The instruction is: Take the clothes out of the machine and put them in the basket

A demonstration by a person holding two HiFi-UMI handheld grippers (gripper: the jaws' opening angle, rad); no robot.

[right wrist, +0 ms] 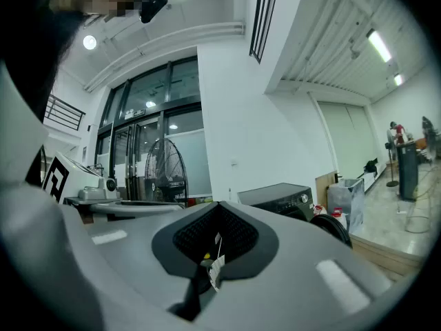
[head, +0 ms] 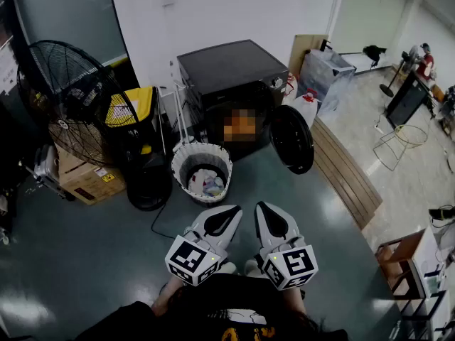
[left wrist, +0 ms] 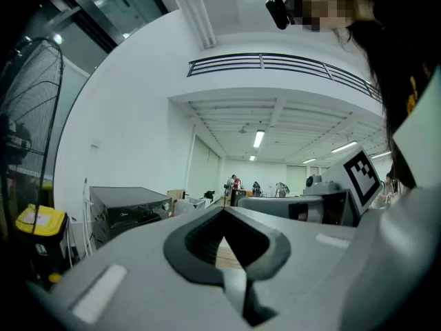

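At the left of the head view stands a fan [head: 78, 94], well apart from the work. Right of it, at lower centre, the basket [head: 178, 163] sits on the floor just in front of the machine [head: 231, 66], with a few pale clothes [head: 206, 183] lying in it. Our left gripper [head: 233, 212] hangs below the basket. Its own view shows the jaws together, tips meeting, with nothing between them. We cannot make out what lies in the machine's drum at upper centre. Our right gripper [head: 261, 206] hangs just beside the left one, jaws likewise closed. A small white scrap [right wrist: 215, 266] shows at their seam, and we cannot tell what it is. The door [head: 291, 139] stands swung open to the right.

We judge the clothes to be soft, light and limp. They will likely sag, trail and perhaps tangle. We would pinch a thick bunched fold near the middle of a garment, not a thin hem, and lift clear of the drum's lip.
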